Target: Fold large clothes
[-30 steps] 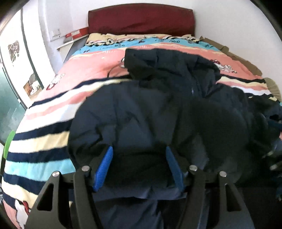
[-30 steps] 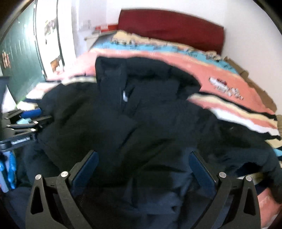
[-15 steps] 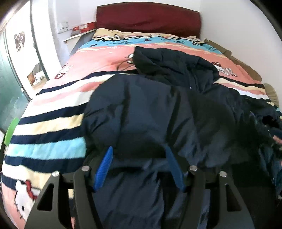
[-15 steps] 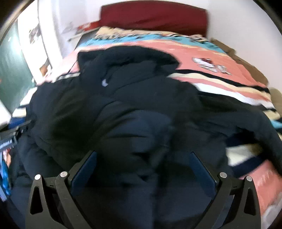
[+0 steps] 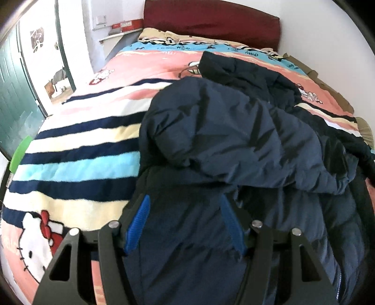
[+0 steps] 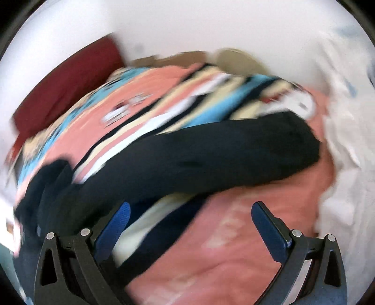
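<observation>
A large dark navy padded jacket (image 5: 234, 140) lies on the striped cartoon bedspread (image 5: 77, 145), its left side folded over the body. My left gripper (image 5: 185, 211) is open just above the jacket's lower part, holding nothing. In the blurred right wrist view, one dark sleeve (image 6: 211, 159) stretches out to the right across the bedspread (image 6: 234, 234). My right gripper (image 6: 192, 213) is wide open and empty, hovering just below that sleeve.
A dark red headboard (image 5: 211, 21) stands at the far end of the bed against a white wall. A green door (image 5: 11, 98) and a doorway are at the left. White bedding (image 6: 346, 140) lies at the bed's right side.
My left gripper has drawn back toward the bed's foot and left, off the folded jacket. My right gripper has swung sharply right, from over the jacket body to the outstretched sleeve.
</observation>
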{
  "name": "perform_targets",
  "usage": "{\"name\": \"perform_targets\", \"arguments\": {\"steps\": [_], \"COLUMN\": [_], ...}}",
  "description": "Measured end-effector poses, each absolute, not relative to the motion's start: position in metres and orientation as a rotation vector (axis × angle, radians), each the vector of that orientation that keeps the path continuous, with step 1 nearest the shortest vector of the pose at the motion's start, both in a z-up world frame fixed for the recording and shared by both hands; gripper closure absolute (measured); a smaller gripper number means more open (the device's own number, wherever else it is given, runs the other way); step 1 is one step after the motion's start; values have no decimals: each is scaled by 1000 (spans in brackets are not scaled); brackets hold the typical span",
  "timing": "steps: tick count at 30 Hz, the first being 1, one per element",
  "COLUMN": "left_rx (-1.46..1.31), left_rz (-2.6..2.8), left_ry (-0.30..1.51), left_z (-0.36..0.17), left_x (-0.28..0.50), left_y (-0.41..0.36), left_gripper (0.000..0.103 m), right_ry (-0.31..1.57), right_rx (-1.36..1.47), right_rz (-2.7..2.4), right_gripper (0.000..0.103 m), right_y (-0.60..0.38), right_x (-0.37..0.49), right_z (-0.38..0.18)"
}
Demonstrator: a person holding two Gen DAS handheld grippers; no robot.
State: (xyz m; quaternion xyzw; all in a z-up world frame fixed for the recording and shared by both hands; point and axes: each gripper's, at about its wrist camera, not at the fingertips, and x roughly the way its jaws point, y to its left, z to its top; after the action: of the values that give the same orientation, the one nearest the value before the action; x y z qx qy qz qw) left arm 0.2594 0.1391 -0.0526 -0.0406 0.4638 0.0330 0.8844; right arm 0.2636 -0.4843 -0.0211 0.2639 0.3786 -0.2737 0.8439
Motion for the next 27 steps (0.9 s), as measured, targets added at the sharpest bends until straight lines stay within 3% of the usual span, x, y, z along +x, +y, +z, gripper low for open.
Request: {"name": "perform_targets", "arguments": {"steps": [9, 11, 13, 20, 22, 27], "left_rx": [-55, -56, -58, -36, -34, -44], "left_rz": [27, 26, 27, 36, 39, 37], "left_ry": [985, 985, 988, 995, 993, 988], "left_z": [-64, -64, -64, -69, -70, -67], "left_x": [262, 262, 261, 263, 263, 261], "left_y": [130, 129, 129, 124, 123, 123], "left_gripper": [42, 42, 42, 42, 42, 42], "right_ry": [700, 686, 672, 600, 597, 544], "right_rx": [910, 971, 1047, 1118, 1100, 1055], "right_rz": [-727, -746, -776, -768, -726, -642], "right_gripper": [3, 15, 39, 67, 83, 90], "right_y": [-572, -580, -593, -612, -611, -602], "right_x": [255, 253, 248, 248, 253, 267], "right_z": [-48, -58, -69, -78, -74, -51]}}
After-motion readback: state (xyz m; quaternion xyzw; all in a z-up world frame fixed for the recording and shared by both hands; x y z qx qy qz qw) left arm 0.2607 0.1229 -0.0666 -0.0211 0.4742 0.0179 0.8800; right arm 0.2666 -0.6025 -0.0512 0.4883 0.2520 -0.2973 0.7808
